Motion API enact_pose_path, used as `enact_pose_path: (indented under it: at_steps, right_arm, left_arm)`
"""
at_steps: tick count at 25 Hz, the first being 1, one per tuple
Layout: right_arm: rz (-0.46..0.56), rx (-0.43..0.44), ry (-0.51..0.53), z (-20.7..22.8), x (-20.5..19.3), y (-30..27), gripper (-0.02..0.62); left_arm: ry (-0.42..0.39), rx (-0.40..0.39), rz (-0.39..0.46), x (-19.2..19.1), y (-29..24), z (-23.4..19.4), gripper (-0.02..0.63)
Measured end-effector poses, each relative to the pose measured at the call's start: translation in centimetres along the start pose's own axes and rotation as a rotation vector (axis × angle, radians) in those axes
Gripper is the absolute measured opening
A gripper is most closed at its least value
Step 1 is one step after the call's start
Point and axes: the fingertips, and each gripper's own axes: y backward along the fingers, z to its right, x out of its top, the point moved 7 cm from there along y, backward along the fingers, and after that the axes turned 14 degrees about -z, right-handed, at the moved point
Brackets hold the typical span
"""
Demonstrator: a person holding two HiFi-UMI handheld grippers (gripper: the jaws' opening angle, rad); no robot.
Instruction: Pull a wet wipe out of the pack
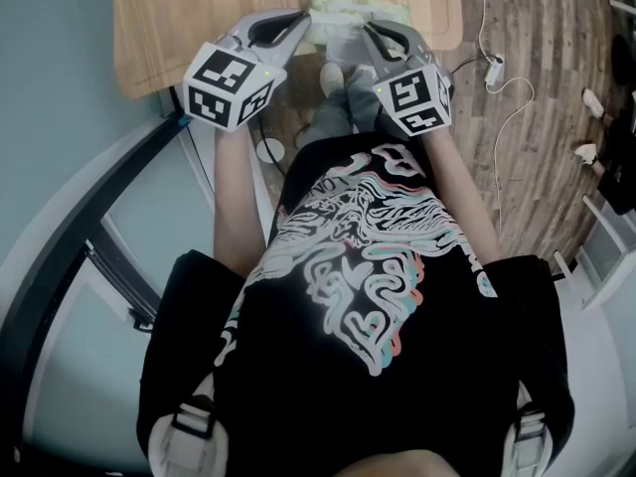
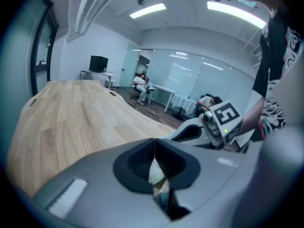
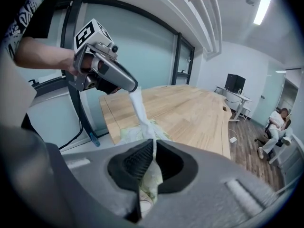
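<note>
Wet wipe (image 3: 139, 109): taut strip rising up-left from the pack (image 3: 125, 135), which my right gripper (image 3: 153, 148) clamps, to my left gripper (image 3: 135, 87), pinched on its tip.

Light source: white ceiling light strips (image 2: 148, 10) glow high above the bench (image 2: 71, 122).
Brightness: cool and even, and the head view is dim and greyish.
Shadows: soft and faint on the bench.
Glare: mild bloom around the strips.
Distortion: both gripper views bow strongly and have dark rounded corners.
Focus: the nearest foreground is soft and the room beyond the bench is slightly blurred.
</note>
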Motion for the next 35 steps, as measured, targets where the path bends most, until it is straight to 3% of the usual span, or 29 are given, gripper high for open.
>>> enact_pose_path:
  at_steps: [11,22,28,35]
  right_arm:
    - [0.021,0.000,0.003,-0.1,0.0,-0.1,0.018]
    - [0.020,0.002,-0.015,0.2,-0.2,-0.1,0.018]
    - [0.018,0.000,-0.026,0.5,-0.4,-0.2,0.018]
    - [0.015,-0.005,-0.027,0.5,-0.5,0.1,0.017]
  left_arm:
    - [0.074,0.094,0.057,-1.2,1.4,-1.9,-0.008]
    - [0.302,0.244,0.206,-4.7,3.4,-5.4,-0.007]
    - [0.309,0.303,0.224,-6.0,2.5,-5.8,-0.006]
    - [0.383,0.421,0.233,-8.2,2.4,-6.3,-0.006]
